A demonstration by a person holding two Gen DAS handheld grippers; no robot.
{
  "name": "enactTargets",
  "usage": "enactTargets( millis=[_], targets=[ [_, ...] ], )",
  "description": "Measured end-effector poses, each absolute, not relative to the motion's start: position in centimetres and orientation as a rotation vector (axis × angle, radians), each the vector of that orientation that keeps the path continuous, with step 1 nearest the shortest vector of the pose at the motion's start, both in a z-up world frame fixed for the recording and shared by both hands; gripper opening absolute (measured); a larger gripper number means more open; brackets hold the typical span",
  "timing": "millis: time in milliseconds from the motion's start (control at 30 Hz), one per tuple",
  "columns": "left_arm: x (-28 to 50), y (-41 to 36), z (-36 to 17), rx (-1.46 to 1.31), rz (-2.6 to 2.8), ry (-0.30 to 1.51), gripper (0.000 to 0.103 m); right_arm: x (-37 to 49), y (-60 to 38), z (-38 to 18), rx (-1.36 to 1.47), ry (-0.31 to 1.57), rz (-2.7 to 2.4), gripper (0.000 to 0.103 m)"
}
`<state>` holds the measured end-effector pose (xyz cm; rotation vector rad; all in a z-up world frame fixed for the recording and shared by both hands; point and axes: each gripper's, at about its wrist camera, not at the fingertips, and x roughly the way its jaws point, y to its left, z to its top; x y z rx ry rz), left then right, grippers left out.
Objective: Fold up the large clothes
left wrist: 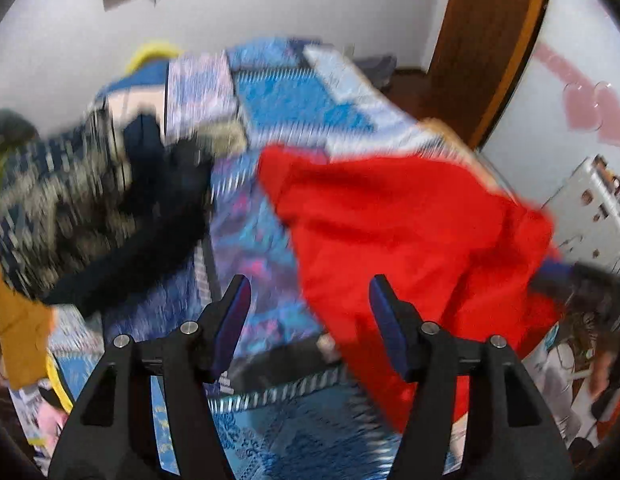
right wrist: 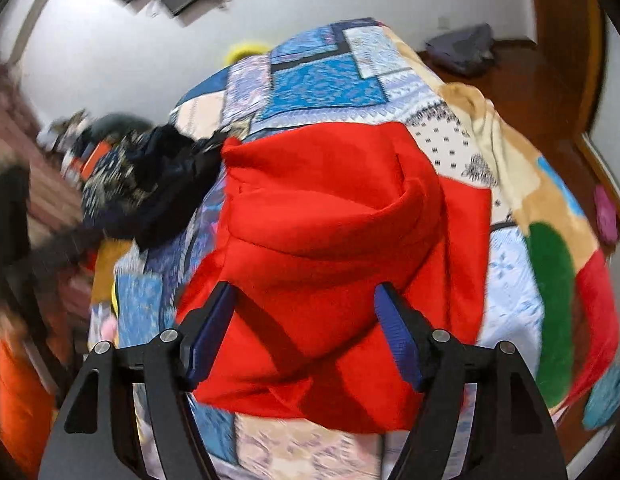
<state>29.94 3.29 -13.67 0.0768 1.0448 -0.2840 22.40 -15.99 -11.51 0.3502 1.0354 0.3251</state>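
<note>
Crowding red garment (right wrist: 333, 216): dark clothes (right wrist: 150, 184)

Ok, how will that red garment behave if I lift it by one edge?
The red garment looks soft and floppy: it lies in rounded folds, so it would probably drape and sag. It seems thick, maybe fleecy, so likely easy to pinch. It may drag across the patterned bedspread.

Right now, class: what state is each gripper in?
Left gripper: open, holding nothing, above the bedspread.
Right gripper: open, holding nothing, over the red garment.
</note>
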Motion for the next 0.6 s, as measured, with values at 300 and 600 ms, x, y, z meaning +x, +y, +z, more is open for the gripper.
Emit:
enactTargets(
  millis=[300,600],
  targets=[
    [27.8,-1.3,-20.7,0.132,-0.397,1.093,0.061,24.6,-14.8,-12.6,0.439,1.076,0.13,0.072],
    [26.5,-4.1,-19.9,0.151,-0.478,1.046,0.06,25.2,-13.5,-7.5,0.211,0.921,0.21,0.073]
  ],
)
